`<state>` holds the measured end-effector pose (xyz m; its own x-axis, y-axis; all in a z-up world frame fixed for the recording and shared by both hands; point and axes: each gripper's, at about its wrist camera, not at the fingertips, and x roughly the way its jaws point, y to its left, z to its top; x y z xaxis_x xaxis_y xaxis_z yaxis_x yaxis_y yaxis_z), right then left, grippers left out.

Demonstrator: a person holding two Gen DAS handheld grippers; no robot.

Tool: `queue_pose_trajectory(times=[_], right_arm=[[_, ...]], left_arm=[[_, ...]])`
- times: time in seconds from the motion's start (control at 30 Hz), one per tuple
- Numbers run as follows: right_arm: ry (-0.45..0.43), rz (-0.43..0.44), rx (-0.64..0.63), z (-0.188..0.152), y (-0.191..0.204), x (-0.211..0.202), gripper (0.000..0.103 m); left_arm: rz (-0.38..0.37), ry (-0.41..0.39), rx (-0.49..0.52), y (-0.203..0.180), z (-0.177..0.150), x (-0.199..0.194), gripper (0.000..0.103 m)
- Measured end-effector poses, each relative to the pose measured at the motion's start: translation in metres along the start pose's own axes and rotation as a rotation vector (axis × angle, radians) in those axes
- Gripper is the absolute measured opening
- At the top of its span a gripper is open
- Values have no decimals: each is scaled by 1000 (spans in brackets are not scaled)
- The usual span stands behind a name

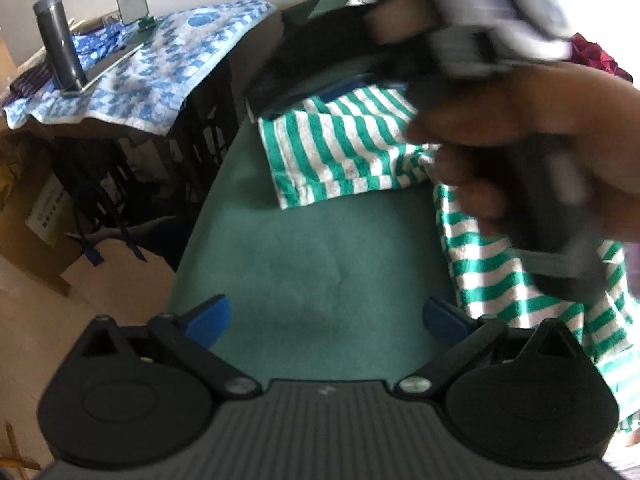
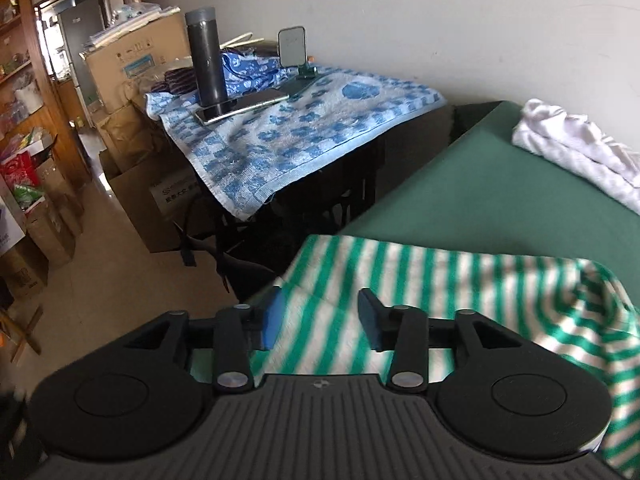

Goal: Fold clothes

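A green-and-white striped garment (image 1: 340, 148) lies rumpled on the green tabletop (image 1: 312, 248), spreading from the middle to the right edge. My left gripper (image 1: 326, 316) hangs open and wide over bare green surface, its right blue pad (image 1: 442, 316) close to the cloth's edge, nothing between the jaws. A person's hand (image 1: 520, 120) crosses the upper right, blurred, wrapped around a dark handle above the garment. In the right wrist view my right gripper (image 2: 320, 312) hovers over the striped garment (image 2: 460, 280) near the table's (image 2: 460, 200) left edge. Its jaws stand partly apart; the pads press on nothing.
A folded white cloth (image 2: 576, 144) sits at the table's far side. To the left stands a lower stand under a blue-patterned towel (image 2: 300, 136), bearing a grey flask (image 2: 206, 56), a flat phone (image 2: 244, 106) and a propped phone (image 2: 294, 46). Cardboard boxes (image 2: 132, 64) line the floor.
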<state>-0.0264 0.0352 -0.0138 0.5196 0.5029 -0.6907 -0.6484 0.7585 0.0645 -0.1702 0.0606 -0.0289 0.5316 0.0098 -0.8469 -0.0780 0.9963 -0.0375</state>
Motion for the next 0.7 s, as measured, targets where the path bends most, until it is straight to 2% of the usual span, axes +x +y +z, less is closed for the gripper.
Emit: queue_pose_trajectory(times=[0.07,0.13,0.17,0.2,0.27,0.37,0.47,0.7], right_arm=[[8,-15,4,1,5,9,46],[19,-32,10,-1,6,16,41],[23,-40,15,-3,6,18,31],[17,-39,30,-3,3,17,16],[9,-27,71,0,-6,14,7],[-52,-16,146,6,-26,-4,7],[-136,44,274,8,-58,-36,7],[-281,74,479,-11,-128,-104,7]], left_arm=[[-6,1,4,1,-1,0,102],[-5,2,13,1,-1,0,102],[-6,2,18,2,-1,1,102],[-8,2,20,3,0,1,102],[-14,4,22,6,2,3,102],[-28,-1,34,6,7,6,102],[-40,-21,62,2,14,7,102],[-124,-85,176,-21,47,19,102]])
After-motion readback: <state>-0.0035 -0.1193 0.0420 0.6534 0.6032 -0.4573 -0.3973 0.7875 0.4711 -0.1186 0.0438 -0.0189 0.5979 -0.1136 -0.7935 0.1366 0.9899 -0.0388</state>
